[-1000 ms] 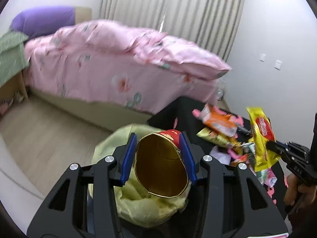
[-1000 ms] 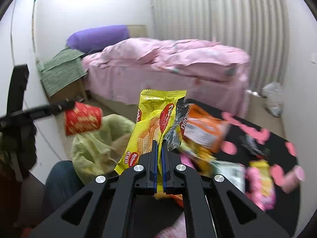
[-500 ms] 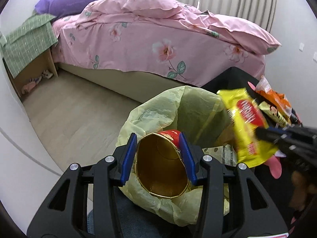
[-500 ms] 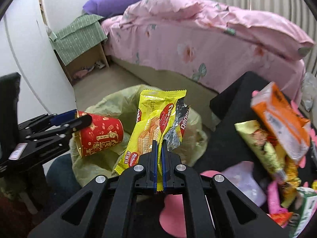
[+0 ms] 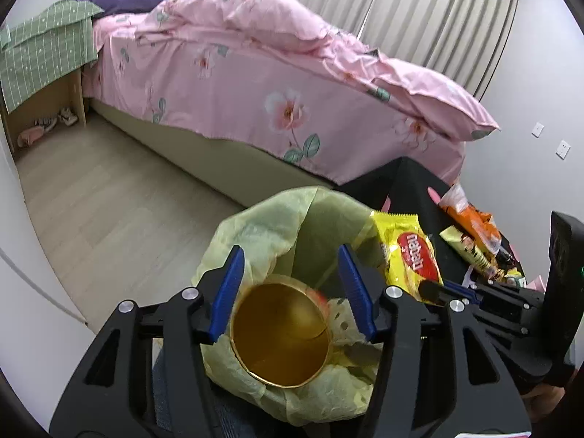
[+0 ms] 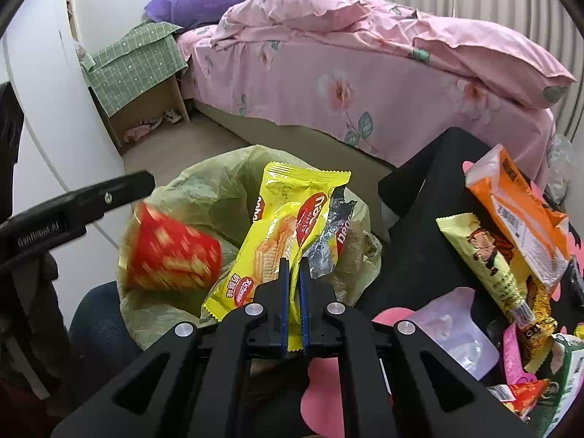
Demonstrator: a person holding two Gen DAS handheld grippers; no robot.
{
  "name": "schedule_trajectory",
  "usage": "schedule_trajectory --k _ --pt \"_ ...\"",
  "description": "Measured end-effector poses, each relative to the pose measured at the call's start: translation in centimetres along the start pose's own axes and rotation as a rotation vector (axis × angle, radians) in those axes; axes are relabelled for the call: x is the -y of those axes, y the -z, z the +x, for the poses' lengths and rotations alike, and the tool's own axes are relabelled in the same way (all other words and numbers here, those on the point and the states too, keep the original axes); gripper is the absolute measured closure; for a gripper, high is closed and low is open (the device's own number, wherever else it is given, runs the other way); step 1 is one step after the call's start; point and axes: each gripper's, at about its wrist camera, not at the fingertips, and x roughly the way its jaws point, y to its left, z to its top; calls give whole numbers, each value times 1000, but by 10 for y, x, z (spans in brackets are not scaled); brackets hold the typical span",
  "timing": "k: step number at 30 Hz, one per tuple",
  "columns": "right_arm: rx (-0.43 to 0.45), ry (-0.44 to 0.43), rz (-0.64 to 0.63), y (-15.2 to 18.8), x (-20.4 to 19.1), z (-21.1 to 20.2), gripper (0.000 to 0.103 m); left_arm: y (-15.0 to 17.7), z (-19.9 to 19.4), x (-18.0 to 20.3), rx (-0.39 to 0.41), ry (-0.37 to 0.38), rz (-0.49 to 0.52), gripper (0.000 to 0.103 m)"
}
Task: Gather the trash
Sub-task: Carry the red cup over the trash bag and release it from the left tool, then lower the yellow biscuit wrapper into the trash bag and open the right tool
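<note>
A: Status of the left gripper (image 5: 292, 288)?

B: Its jaws are opening. The 2 blue pads (image 5: 226, 292) are standing spread, and the red paper cup (image 5: 281, 332) is sitting between them with its gold-lined mouth facing the camera. A gap is showing on each side of the rim, so the pads are not pressing it. In the right wrist view the cup (image 6: 171, 252) is appearing blurred, just below the black finger of that gripper.

A: What is lying beneath it?

B: The yellow-green trash bag (image 5: 292, 219) is gaping open directly under and ahead of the fingers. The cup is over its mouth.

A: And the right gripper (image 6: 294, 292)?

B: Its pads are pressed nearly together, pinching the bottom edge of a yellow wafer wrapper (image 6: 288, 226). The wrapper is standing upright above the fingers, over the bag (image 6: 215, 182). From the left wrist it (image 5: 408, 255) is showing just right of the left gripper, at the bag's rim.

A: Surface and room?

B: Right of the right gripper, a black table (image 6: 419, 233) with pink patches is carrying more litter: an orange packet (image 6: 518, 204), a pale yellow snack bar wrapper (image 6: 489, 259) and a clear pouch (image 6: 456, 325). Beyond the bag, a bed with a pink floral cover (image 5: 255, 84) is running across, with pale wood flooring (image 5: 109, 200) to the left of it and curtains (image 5: 438, 18) behind.
</note>
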Motion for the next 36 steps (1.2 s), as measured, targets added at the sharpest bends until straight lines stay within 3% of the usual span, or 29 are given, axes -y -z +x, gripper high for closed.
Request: schedule_trajectory --k 3,10,14,16,20,22,24,27,29,30,34,36 --pt "20 -3 4 1 3 -9 96 -7 -9 5 28 16 -1 45" --pt "87 -42 -5 1 6 -37 96 -21 -22 15 74 28 -2 45" --pt "97 -42 6 -8 4 -29 96 -26 -33 20 97 29 11 45" --pt "58 -61 13 -10 4 -17 96 -26 -38 21 105 25 22 45" --pt "-137 -84 54 -4 7 14 96 -25 -40 19 111 20 22 44" --pt "-151 -66 50 3 6 16 96 -25 -39 20 109 16 22 44" --pt "-137 -60 38 8 7 14 96 -24 -38 19 109 17 21 44" --pt "4 -113 -21 11 5 -5 96 -21 -36 17 106 17 17 44" --pt "113 -73 -82 11 1 -18 96 -19 -34 15 104 15 8 44" --pt "124 -50 -97 10 -1 -20 96 -18 -33 13 102 13 2 44" --pt "100 -33 -70 5 3 -18 96 -13 -29 6 90 12 -20 44" --pt "-5 -57 -10 3 10 -8 96 -11 -28 5 89 10 -23 44"
